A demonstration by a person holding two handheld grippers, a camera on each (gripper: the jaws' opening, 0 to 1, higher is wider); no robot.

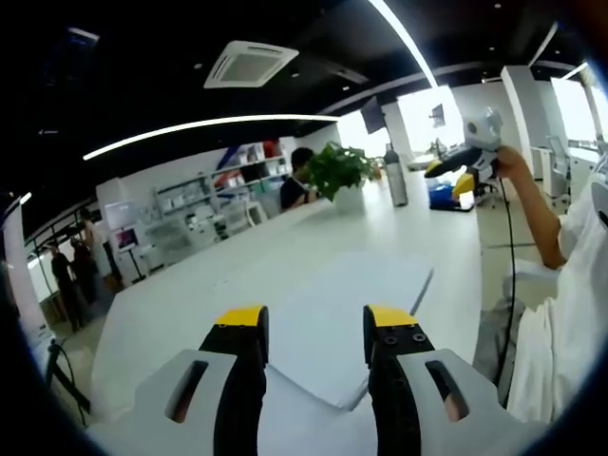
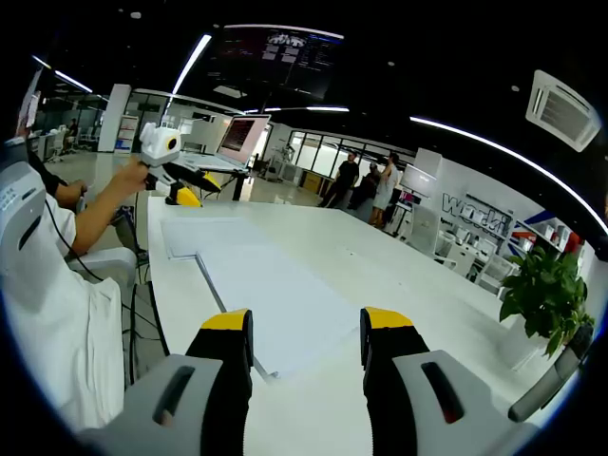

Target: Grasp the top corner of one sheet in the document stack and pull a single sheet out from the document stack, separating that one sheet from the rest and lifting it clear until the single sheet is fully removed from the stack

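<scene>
The document stack (image 1: 332,328) is a flat pile of white sheets on the white table (image 1: 190,313), with one corner pointing toward me. My left gripper (image 1: 315,328) hovers over the stack's near part, its yellow-tipped jaws open and nothing between them. In the right gripper view the stack (image 2: 280,299) stretches away from my right gripper (image 2: 304,328), which is also open and empty above the near edge. The right gripper (image 1: 464,157) appears raised in a hand at the upper right of the left gripper view. The left gripper (image 2: 176,180) appears likewise at the upper left of the right gripper view.
A potted plant (image 1: 338,173) and a grey bottle (image 1: 396,176) stand at the table's far end. A person in white (image 1: 570,304) sits at the table's edge beside a chair (image 1: 532,275). More sheets (image 2: 204,233) lie beyond the stack. People (image 2: 366,185) stand far off.
</scene>
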